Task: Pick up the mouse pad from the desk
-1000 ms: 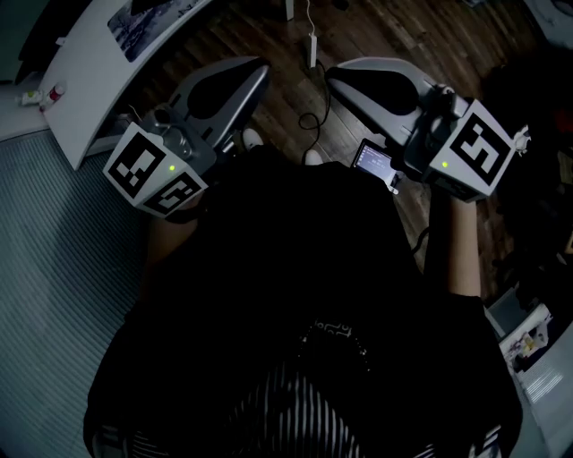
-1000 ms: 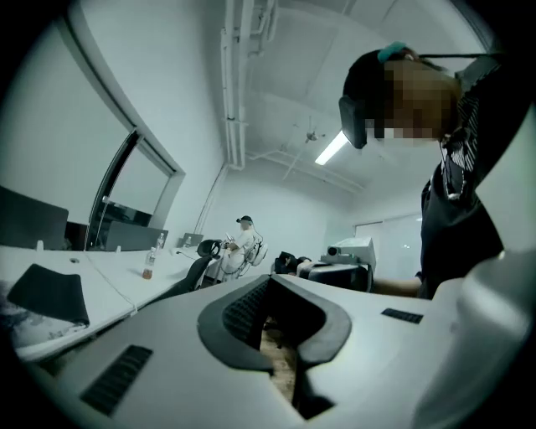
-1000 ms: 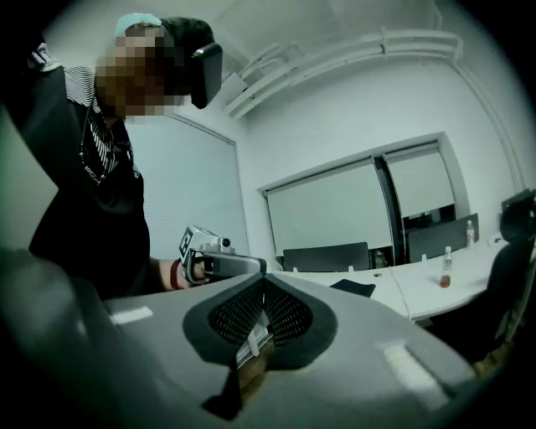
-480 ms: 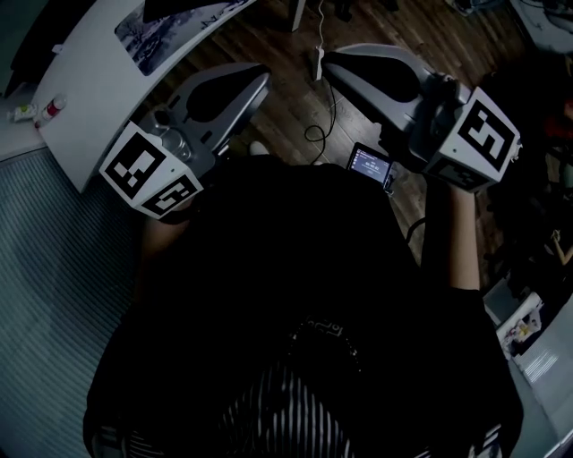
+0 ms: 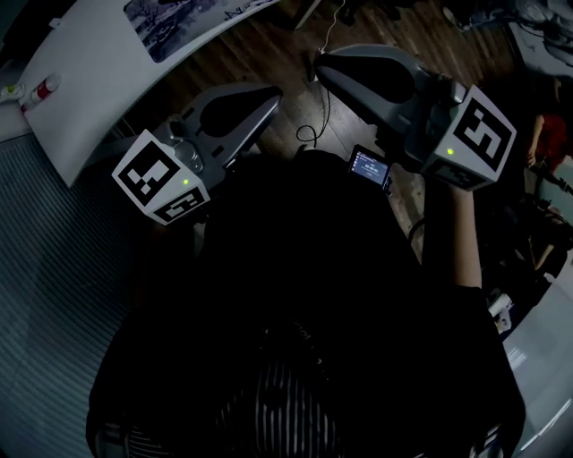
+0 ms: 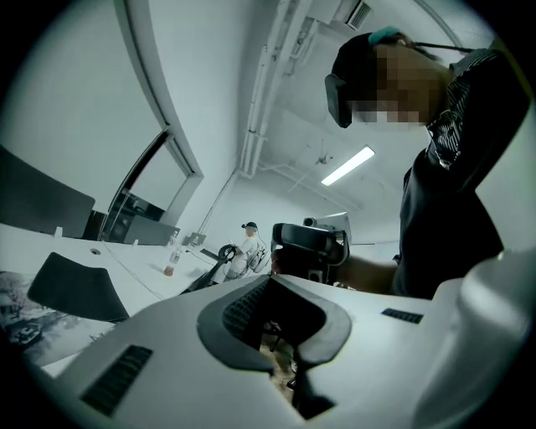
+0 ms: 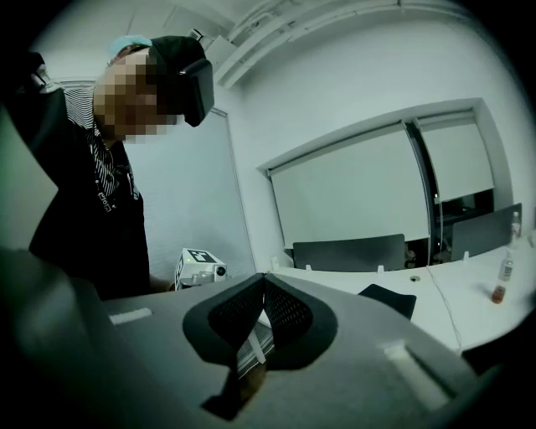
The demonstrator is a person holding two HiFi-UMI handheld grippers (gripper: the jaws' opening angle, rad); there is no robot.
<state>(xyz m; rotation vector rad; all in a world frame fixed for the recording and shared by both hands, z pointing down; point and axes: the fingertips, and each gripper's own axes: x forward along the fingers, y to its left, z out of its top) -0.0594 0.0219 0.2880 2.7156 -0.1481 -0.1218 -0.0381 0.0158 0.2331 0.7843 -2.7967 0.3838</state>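
A dark mouse pad (image 6: 71, 289) lies on the white desk (image 5: 89, 80); the right gripper view shows this mouse pad (image 7: 387, 299) farther off. Beside it lies a printed mat (image 5: 179, 16), whose corner (image 6: 25, 323) is at the left gripper view's lower left. My left gripper (image 5: 269, 91) hangs over the wooden floor just off the desk's edge, shut and empty (image 6: 270, 278). My right gripper (image 5: 320, 64) is held to its right, farther from the desk, also shut with nothing in it (image 7: 264, 276). Neither touches the pad.
A small red-and-white tube (image 5: 40, 89) lies on the desk's near end, and a bottle (image 6: 170, 266) stands farther along. A cable (image 5: 313, 116) trails over the wooden floor. A small lit screen (image 5: 369, 165) sits by my right hand. Chairs (image 7: 347, 251) line the desk; a person (image 6: 247, 245) sits far off.
Both grippers have risen and moved toward the top of the head view, the left one also to the right. Their jaws stayed shut. The desk has slid up and right in the view.
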